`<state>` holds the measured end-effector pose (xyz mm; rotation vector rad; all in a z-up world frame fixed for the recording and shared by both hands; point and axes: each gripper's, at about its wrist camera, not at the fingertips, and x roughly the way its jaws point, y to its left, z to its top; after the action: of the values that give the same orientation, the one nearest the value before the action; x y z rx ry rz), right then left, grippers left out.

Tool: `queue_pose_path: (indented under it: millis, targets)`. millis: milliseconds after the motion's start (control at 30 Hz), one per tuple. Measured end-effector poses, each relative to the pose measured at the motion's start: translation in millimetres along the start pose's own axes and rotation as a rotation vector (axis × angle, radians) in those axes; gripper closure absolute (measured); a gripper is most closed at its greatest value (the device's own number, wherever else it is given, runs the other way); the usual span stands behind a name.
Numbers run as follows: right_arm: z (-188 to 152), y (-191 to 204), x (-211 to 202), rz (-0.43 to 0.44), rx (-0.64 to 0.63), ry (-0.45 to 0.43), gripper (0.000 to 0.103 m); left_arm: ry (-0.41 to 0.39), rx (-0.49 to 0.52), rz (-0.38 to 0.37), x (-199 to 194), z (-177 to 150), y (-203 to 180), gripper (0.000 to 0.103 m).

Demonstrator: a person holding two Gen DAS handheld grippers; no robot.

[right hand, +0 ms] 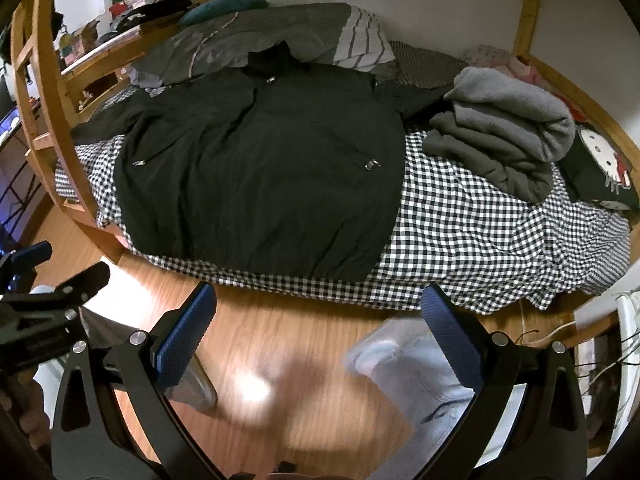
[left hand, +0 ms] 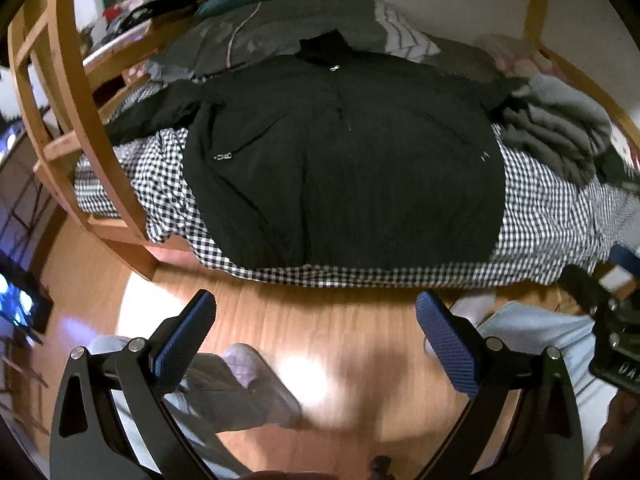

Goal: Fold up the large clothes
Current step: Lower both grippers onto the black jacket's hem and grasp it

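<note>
A large black zip jacket [left hand: 344,160] lies spread flat, front up, on the checkered bedspread [left hand: 552,216], collar toward the wall, sleeves out to the sides. It also shows in the right wrist view [right hand: 260,168]. My left gripper [left hand: 316,308] is open and empty, held above the wooden floor, short of the bed's near edge. My right gripper [right hand: 320,300] is open and empty too, also over the floor before the bed. The left gripper also shows at the left edge of the right wrist view [right hand: 48,304].
Folded grey clothes [right hand: 508,128] are stacked on the bed to the jacket's right, beside a cartoon-cat cushion [right hand: 600,160]. Grey pillows [right hand: 256,36] lie at the head. A wooden bed frame and ladder [left hand: 68,92] stand at left. The person's slippered feet [left hand: 256,380] are on the floor.
</note>
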<state>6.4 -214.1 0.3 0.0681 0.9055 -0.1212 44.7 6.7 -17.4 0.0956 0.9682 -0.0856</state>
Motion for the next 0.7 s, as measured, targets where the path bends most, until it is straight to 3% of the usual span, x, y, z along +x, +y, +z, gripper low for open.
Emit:
queue_pose_path:
  millis: [233,433,700]
  targets:
    - [27,-5,33,0.032,-0.010,0.016,0.003,0.032,-0.019,0.039,33,31,-3,0.005]
    - [65,-1,50,0.061,-0.060,-0.008,0.003,0.011,-0.028,0.083,40,66,-3,0.005]
    - [102,11,84,0.100,-0.107,-0.001,0.003,0.028,-0.152,0.081,73,101,37,0.005]
